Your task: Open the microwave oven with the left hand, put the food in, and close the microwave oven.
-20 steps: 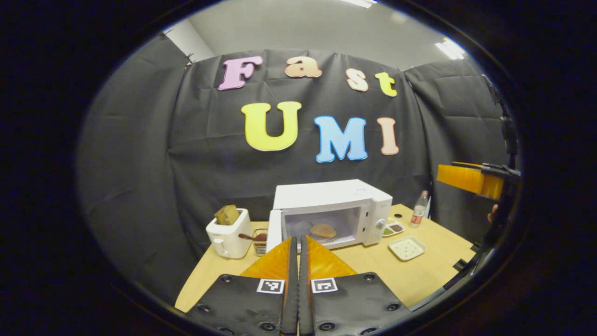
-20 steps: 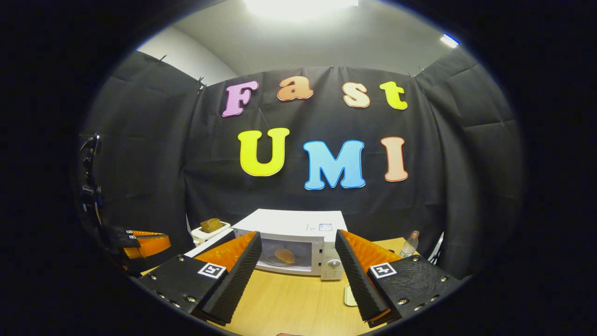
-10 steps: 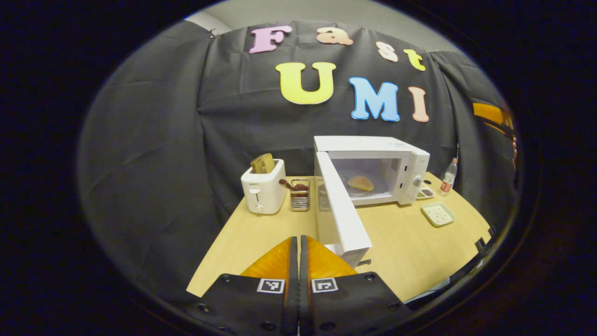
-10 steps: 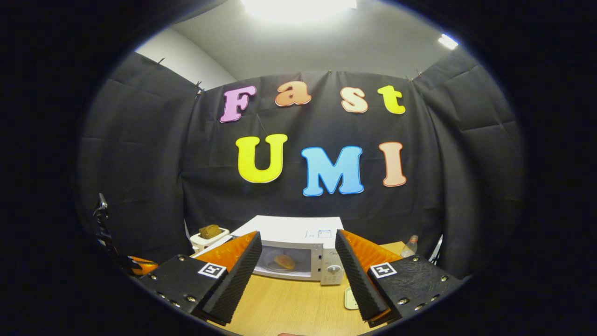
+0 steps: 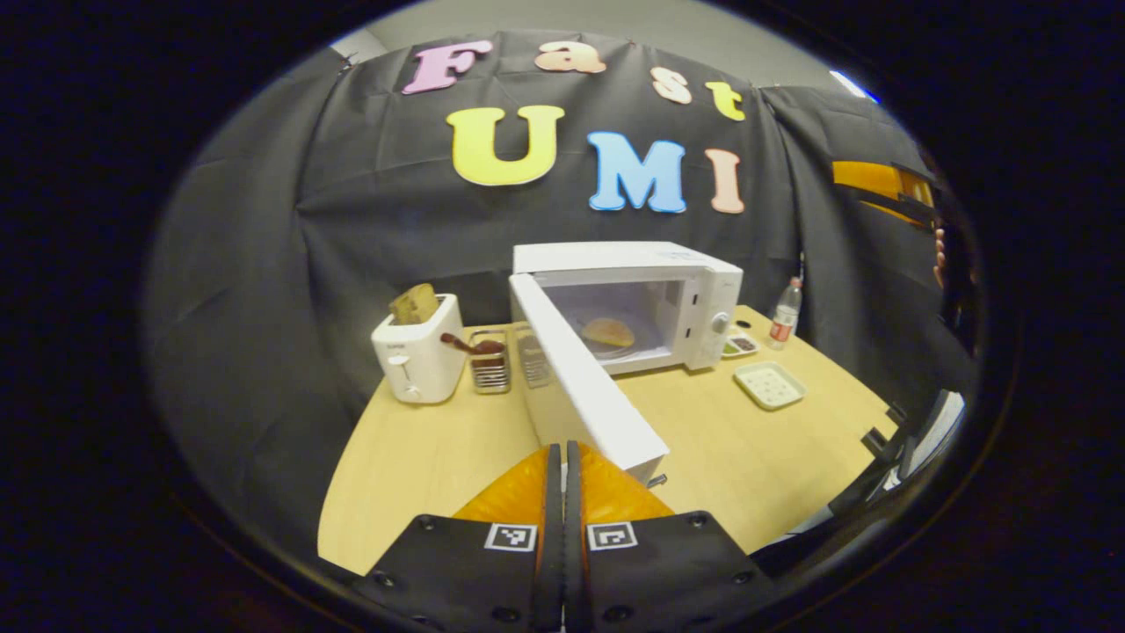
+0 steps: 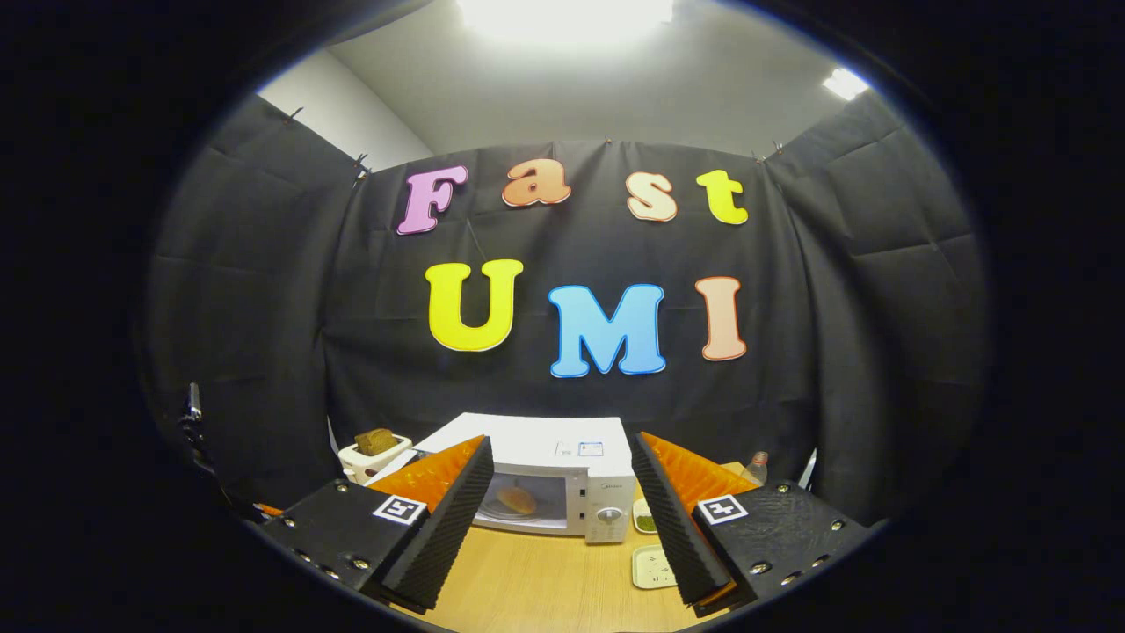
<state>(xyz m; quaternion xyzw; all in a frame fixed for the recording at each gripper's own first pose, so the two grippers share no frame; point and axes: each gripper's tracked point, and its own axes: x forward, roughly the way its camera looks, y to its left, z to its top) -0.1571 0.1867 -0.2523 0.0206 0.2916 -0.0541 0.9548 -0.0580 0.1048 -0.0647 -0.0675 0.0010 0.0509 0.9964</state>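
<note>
Now microwave door (image 5: 591, 387) swings out toward left gripper (image 5: 562, 519).

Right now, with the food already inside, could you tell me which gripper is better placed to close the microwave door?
Left. The left gripper, shut, sits just behind the free edge of the open door. The right gripper is open and raised, farther from the microwave.

The right gripper's own left finger (image 6: 439, 510) hides the microwave door; contents of the small dishes (image 5: 740, 345) are indistinguishable.
</note>
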